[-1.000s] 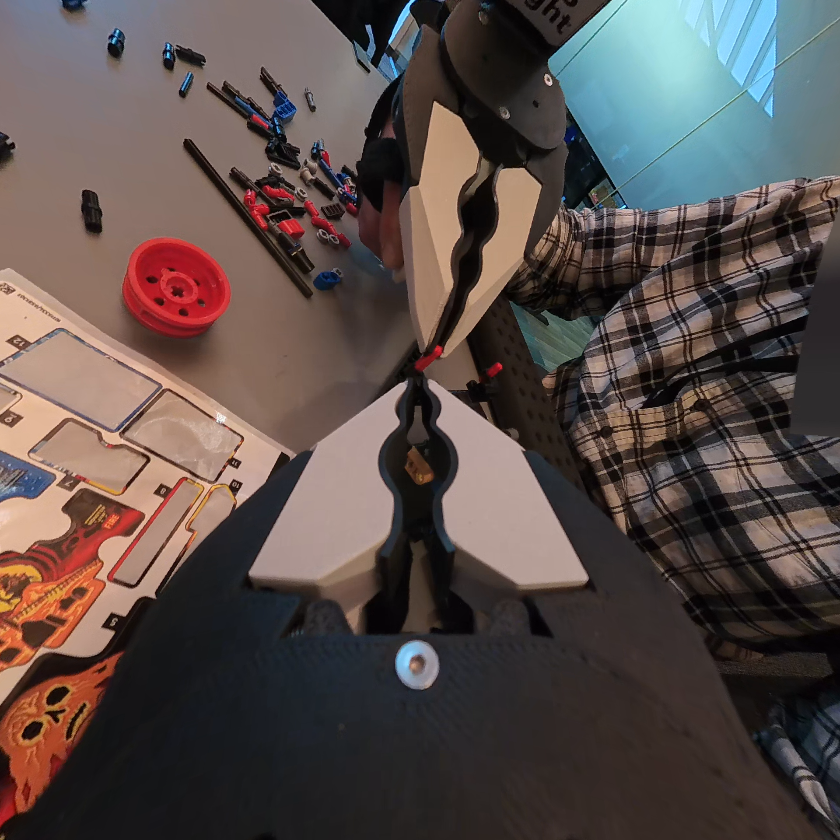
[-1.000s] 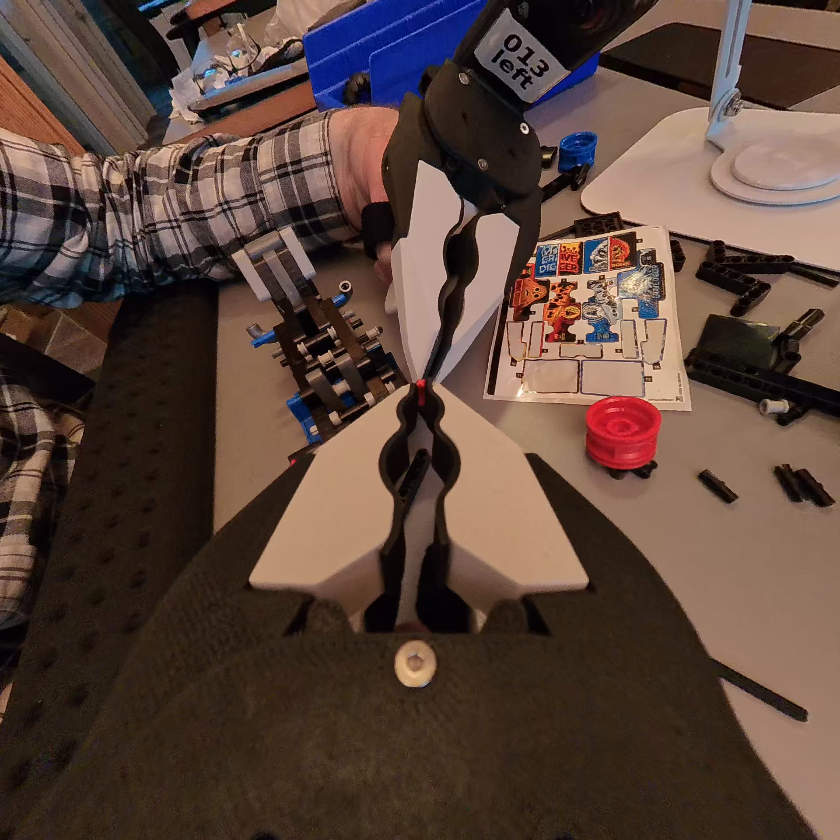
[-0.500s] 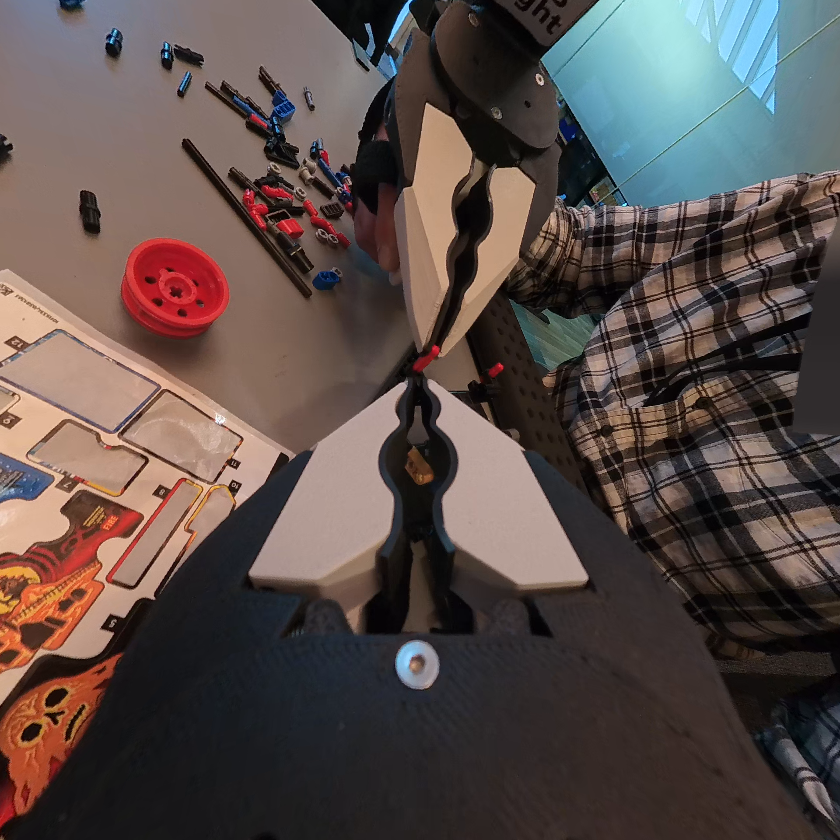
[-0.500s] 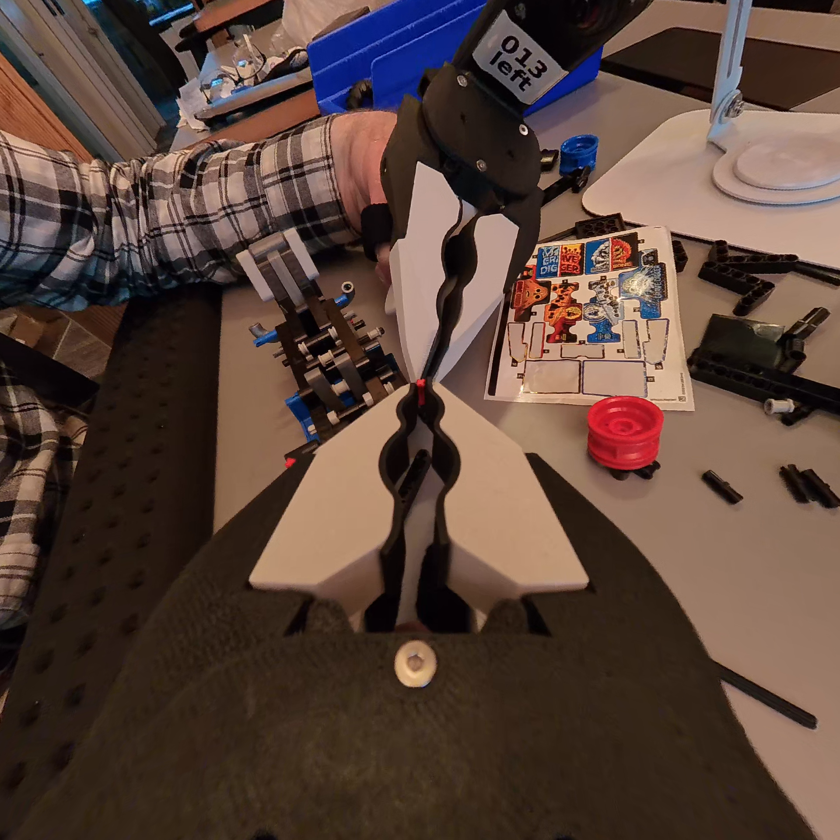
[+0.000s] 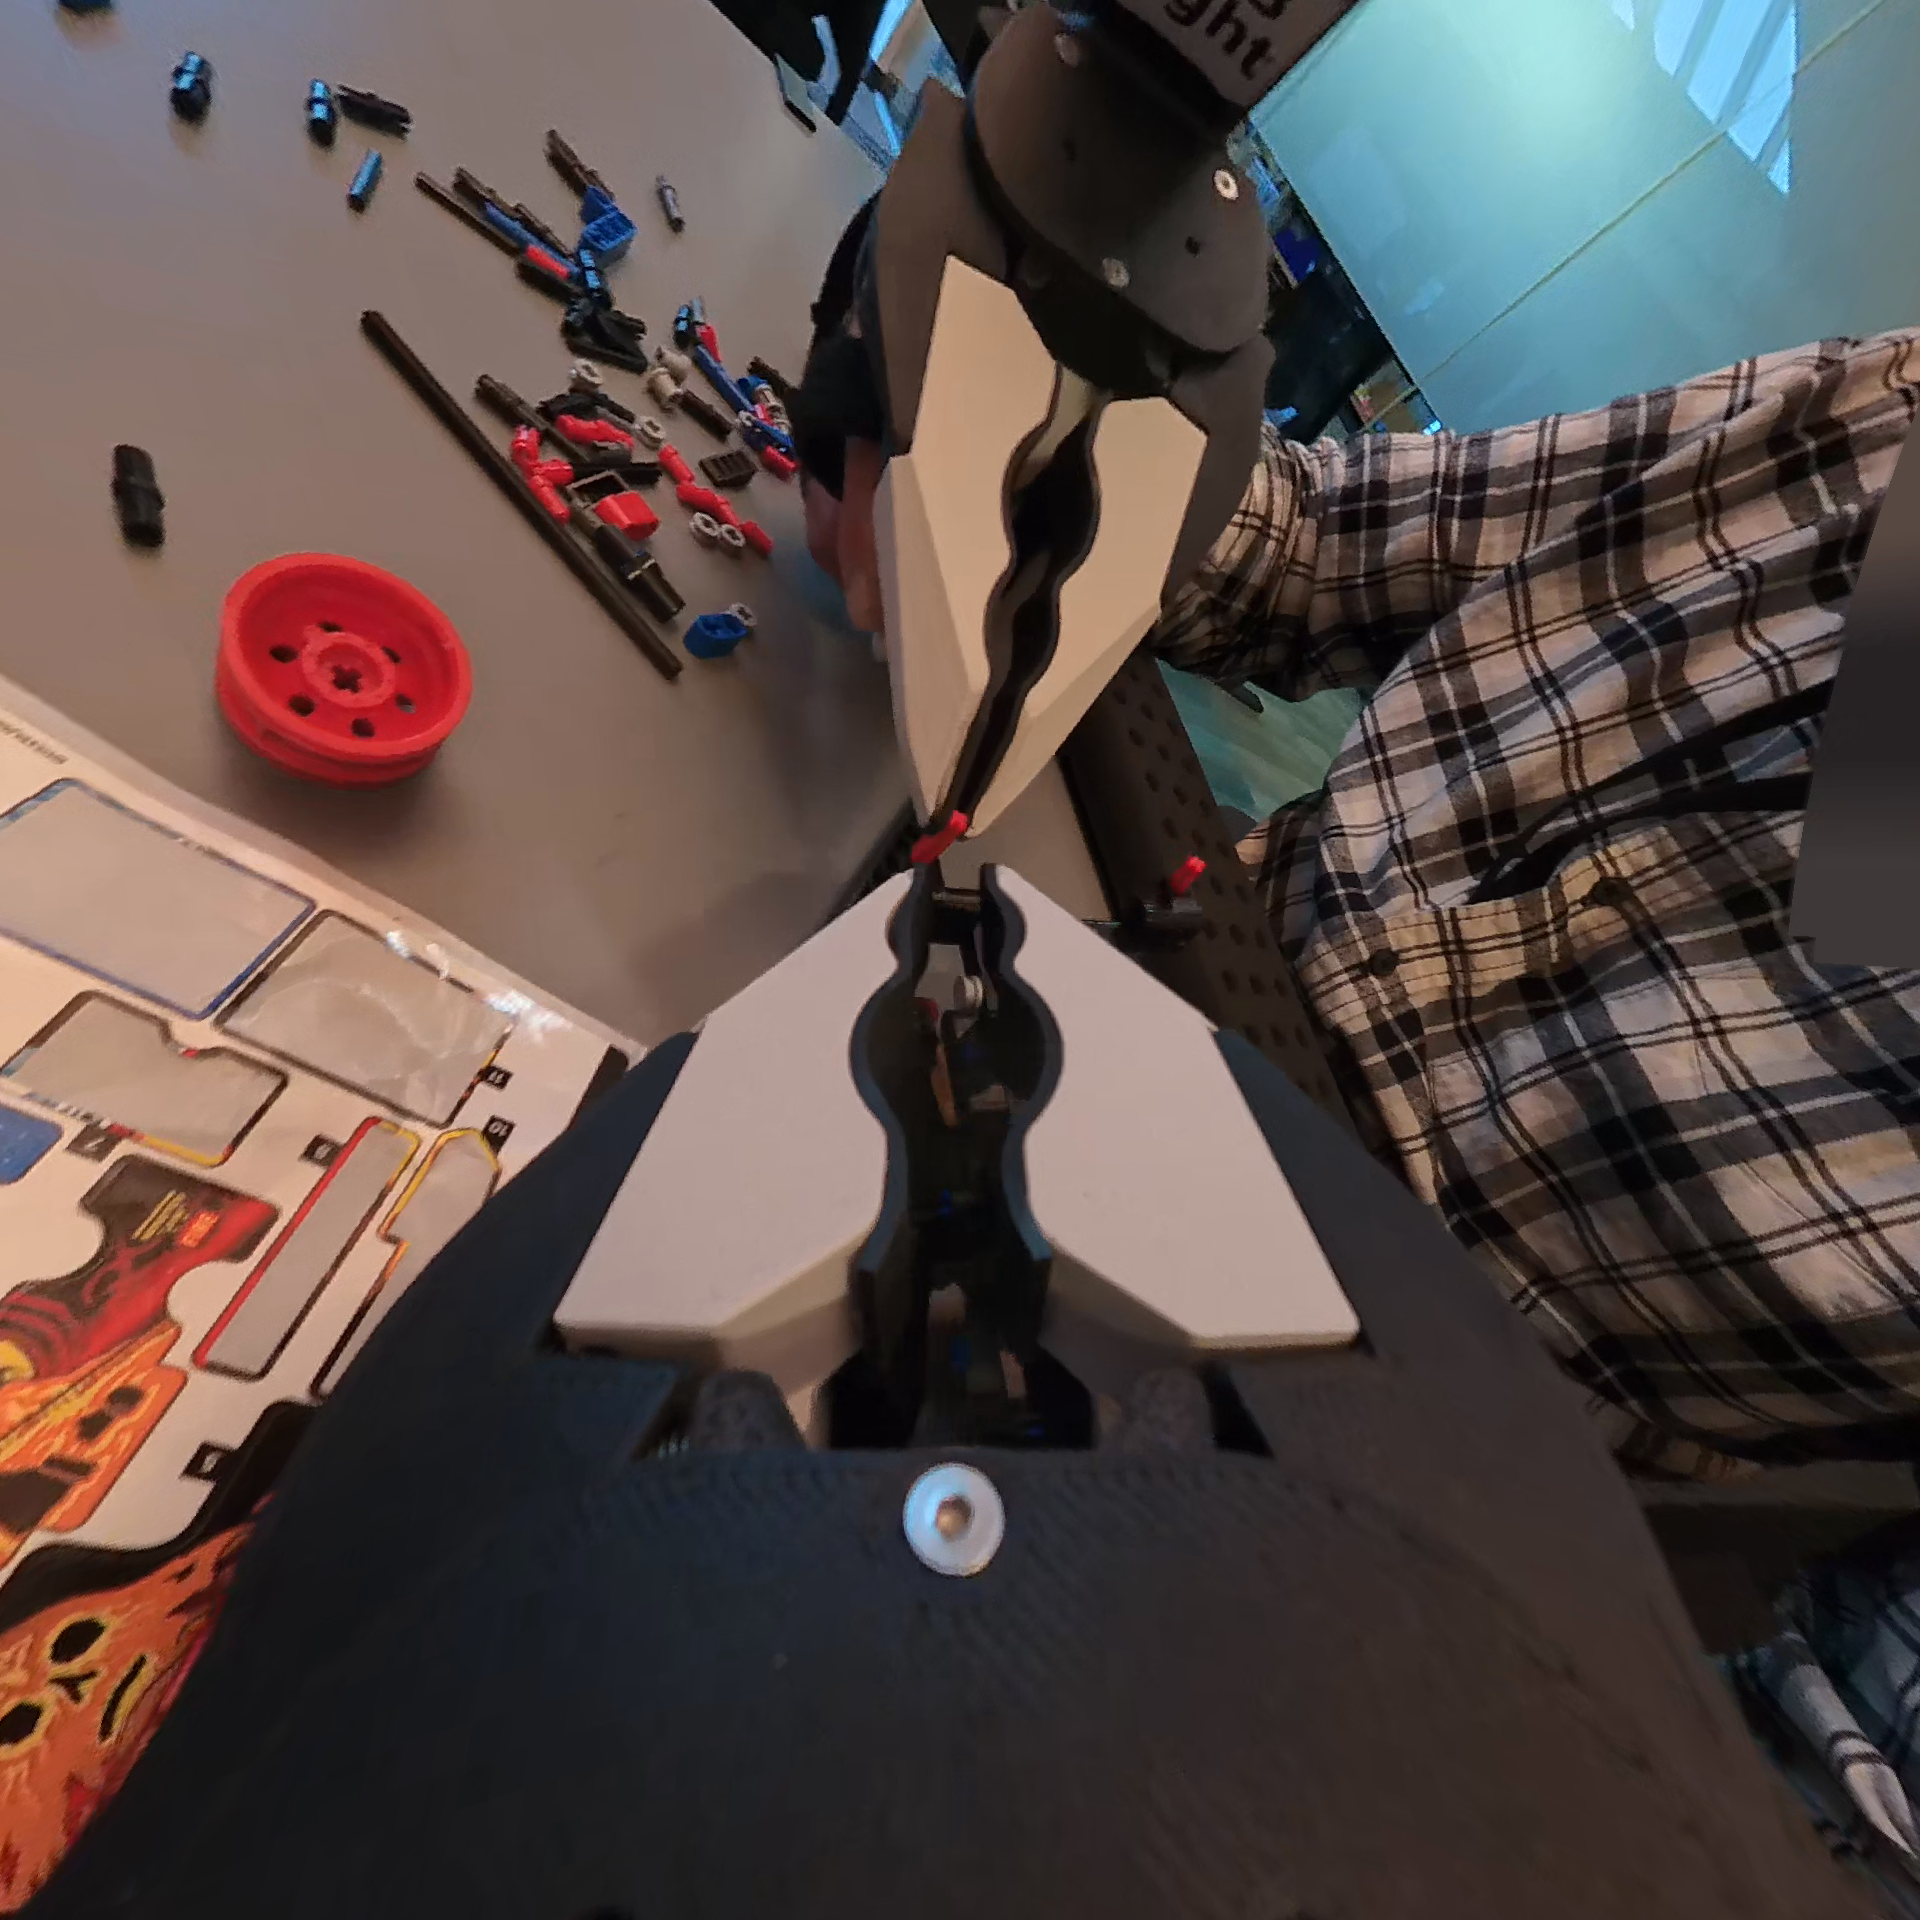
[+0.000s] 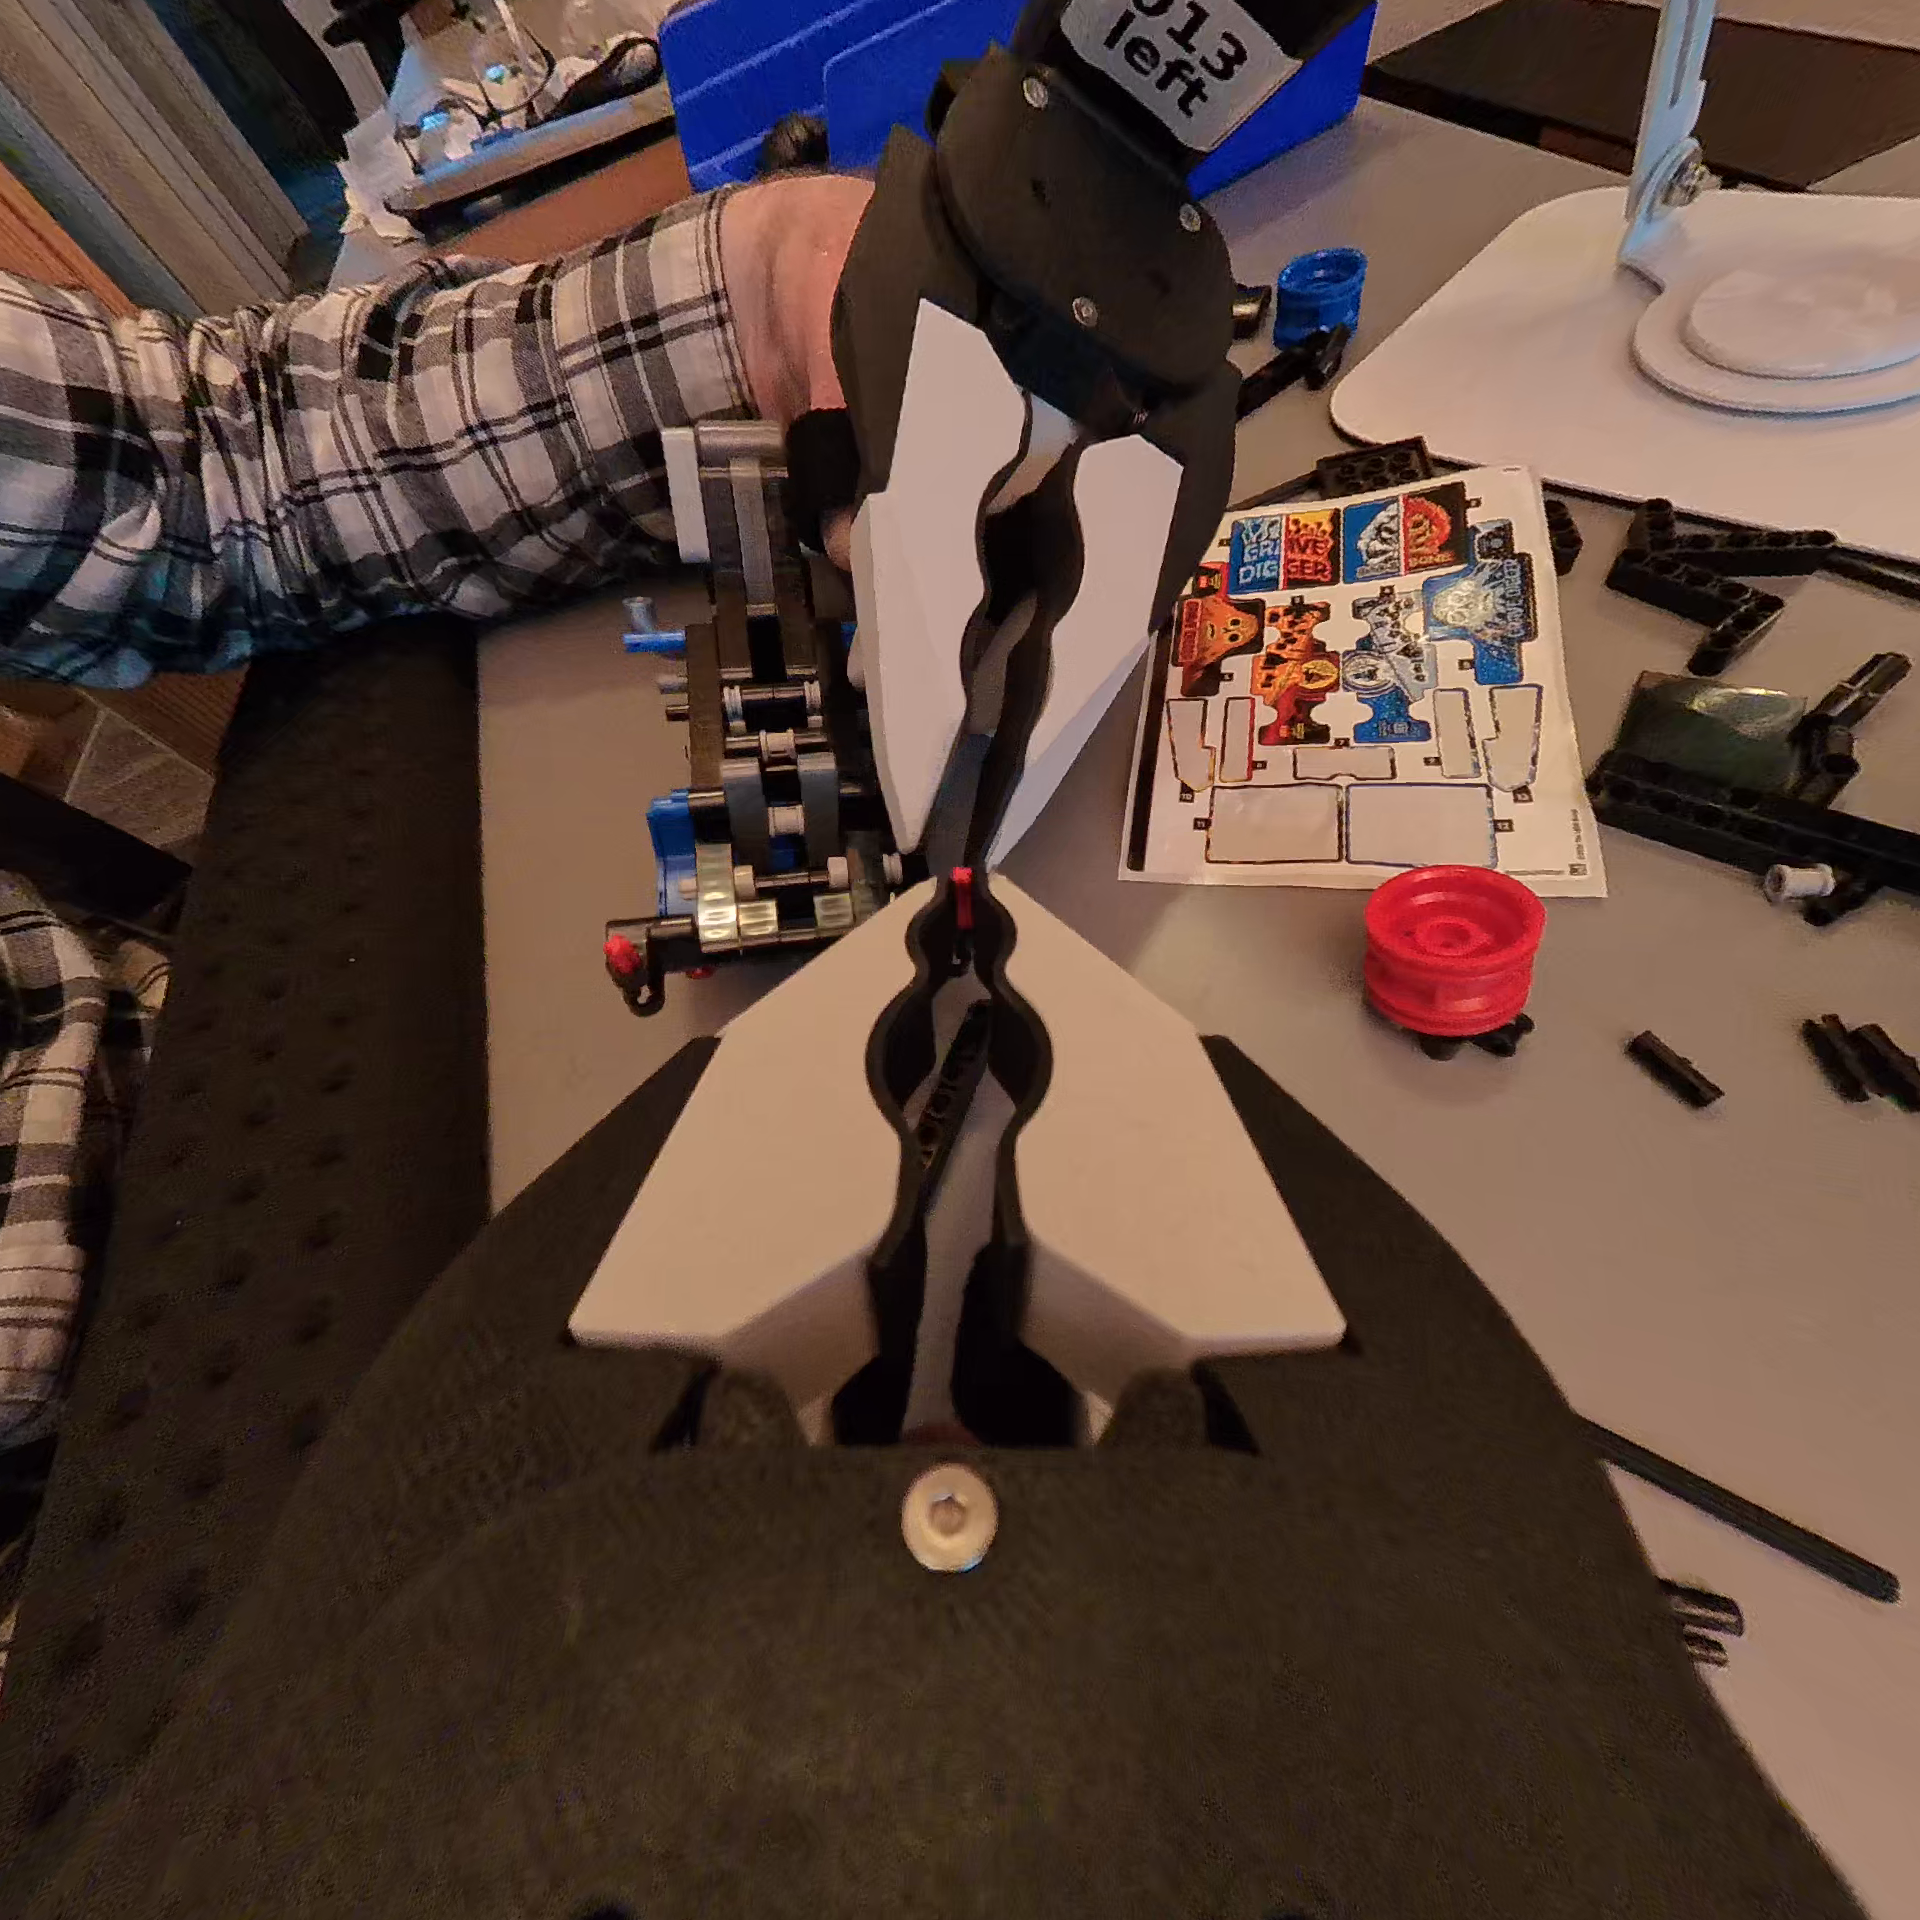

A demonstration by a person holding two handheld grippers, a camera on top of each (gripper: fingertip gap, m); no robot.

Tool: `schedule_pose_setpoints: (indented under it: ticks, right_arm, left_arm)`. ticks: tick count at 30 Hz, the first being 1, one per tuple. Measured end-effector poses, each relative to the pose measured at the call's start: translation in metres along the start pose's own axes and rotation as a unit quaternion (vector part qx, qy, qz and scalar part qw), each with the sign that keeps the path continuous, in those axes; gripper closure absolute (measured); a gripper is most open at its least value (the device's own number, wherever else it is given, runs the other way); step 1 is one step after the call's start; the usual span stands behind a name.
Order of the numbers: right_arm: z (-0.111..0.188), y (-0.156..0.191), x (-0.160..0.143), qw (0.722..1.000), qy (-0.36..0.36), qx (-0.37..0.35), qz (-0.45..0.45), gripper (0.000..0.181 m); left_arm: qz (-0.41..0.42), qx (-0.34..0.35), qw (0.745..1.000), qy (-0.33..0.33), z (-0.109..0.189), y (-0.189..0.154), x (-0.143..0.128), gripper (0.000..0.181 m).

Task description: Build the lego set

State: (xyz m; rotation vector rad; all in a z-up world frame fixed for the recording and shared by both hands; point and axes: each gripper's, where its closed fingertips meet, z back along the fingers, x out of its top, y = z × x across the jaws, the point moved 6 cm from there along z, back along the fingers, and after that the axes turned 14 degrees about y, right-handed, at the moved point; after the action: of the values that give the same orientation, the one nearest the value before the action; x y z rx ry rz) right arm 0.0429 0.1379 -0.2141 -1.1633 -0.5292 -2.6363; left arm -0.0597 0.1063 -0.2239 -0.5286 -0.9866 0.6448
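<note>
Right gripper (image 6: 961, 912): tongs pressed together on a red pin (image 6: 962, 894), pinched at the very tips with most of it poking out. Left gripper (image 5: 951, 902): tips squeezed onto what looks like a small black part (image 5: 952, 896). It's too dark between the fingers to tell its type. The two grippers meet nose to nose in the air, up and to the left of the red wheel (image 6: 1452, 951). Pin and part are touching or just about.

My read is that you're seating the pin into the black part. To do it well:
- From the left wrist view the pin sits tilted against the part. Square it up before pushing.
- Push along the pin's axis only. A grip that shallow will likely let the pin swivel or pop out under side load.
- Brace the left gripper and drive with the right, not both at once.
- If it binds, back off and re-align. Don't force it.

For reference, the half-built model (image 6: 769, 790) sits on the table left of the wheel, past the grippers and clear of them. The sticker sheet (image 6: 1351, 831) lies just behind the wheel. Loose black pins (image 6: 1673, 1070) are to the wheel's right. The spare small-parts pile (image 5: 623, 468) is beyond the wheel in the left wrist view, if the pin drops.
</note>
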Motion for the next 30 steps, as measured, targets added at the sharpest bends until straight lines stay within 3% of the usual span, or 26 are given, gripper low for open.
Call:
schedule_pose_setpoints:
  ticks: [13, 20, 24, 30]
  right_arm:
    - [0.014, 0.015, -0.001, 0.999, -0.029, 0.018, 0.018, 0.181]
    - [0.016, 0.019, -0.005, 0.999, -0.033, 0.013, 0.013, 0.181]
    - [0.014, 0.019, -0.005, 0.999, -0.036, 0.008, 0.005, 0.181]
    - [0.009, 0.026, -0.004, 0.999, -0.030, 0.013, 0.004, 0.181]
  left_arm:
    - [-0.048, 0.021, 0.997, 0.051, -0.014, -0.017, -0.003, 0.152]
    - [-0.075, 0.034, 0.995, 0.059, -0.019, -0.020, -0.001, 0.159]
    - [-0.058, 0.048, 0.996, 0.051, -0.019, -0.016, 0.000, 0.174]
    - [-0.029, 0.074, 0.996, 0.030, -0.018, -0.020, -0.005, 0.173]
